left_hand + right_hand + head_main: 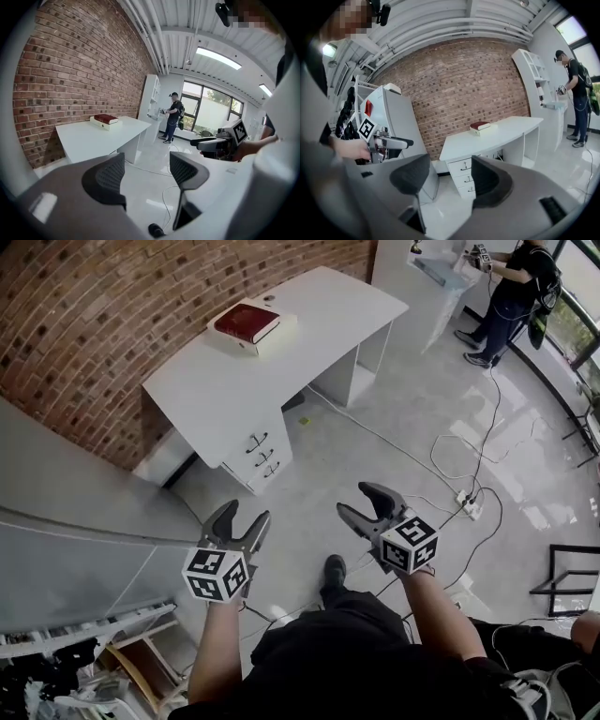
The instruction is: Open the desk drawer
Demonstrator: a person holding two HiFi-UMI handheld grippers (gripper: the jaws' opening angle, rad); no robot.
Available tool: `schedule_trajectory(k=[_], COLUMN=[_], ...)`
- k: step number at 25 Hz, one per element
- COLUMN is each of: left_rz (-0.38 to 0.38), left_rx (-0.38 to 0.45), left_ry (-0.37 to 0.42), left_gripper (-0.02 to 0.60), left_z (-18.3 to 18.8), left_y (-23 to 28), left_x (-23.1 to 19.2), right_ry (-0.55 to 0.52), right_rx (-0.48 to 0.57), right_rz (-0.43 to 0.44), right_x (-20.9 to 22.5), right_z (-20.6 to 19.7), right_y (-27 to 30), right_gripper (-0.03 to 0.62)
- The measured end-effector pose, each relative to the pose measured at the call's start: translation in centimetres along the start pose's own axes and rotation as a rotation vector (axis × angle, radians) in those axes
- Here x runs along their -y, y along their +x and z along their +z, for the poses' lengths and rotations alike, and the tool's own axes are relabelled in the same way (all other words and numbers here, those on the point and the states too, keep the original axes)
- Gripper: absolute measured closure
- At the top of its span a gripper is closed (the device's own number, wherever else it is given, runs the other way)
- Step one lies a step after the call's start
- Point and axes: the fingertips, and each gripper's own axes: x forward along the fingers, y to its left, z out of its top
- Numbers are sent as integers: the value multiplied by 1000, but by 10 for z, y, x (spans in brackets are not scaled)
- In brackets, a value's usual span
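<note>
Down on my left, a grey cabinet point(75, 521) stands against the brick wall point(94, 324). My left tool point(246, 514) hangs over the floor point(309, 474), its jaws wide apart with nothing between them. Ahead of it, and well apart from both tools, three drawers point(261, 454) stack under the near end of the white surface point(309, 343). All three look shut, each with a dark handle facing me. A red book point(247, 322) lies on a white box point(274, 337) on the surface, on the side near the wall. My right tool point(354, 499) is about level with the left, jaws likewise wide and empty. In the right gripper view the drawers show far off in the gap between its jaws. Bare floor lies between the tools and the drawer fronts. Further right, cables point(473, 442) loop across the tiles to a power strip point(469, 504), and a person point(514, 287) stands at the far right.
</note>
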Motion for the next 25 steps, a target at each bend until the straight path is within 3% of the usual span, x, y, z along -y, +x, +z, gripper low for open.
schedule_trajectory(k=[6,12,17,22,25], left_rz=[8,-7,-41,-52,-75], left_rx=[-25,-22,-20,-83,-112], left_ry=[-10,-43,-81,72,44], left_gripper=[276,276,276,278,278], left_z=[-1,-1,0,-10,-19], left_y=[36,48,62,86,103], left_x=[-1,-20,-54,-86,-99], right_ry=[-48,-73,-89,-154,-165], right_rx=[-38,-105,-160,-192,-195], right_rz=[37,91,80,88,83], right_x=[31,20,14,6,18], right_z=[4,1,10,23,25], right_y=[23,56,98,149,173], right_gripper=[329,329,329,329,329])
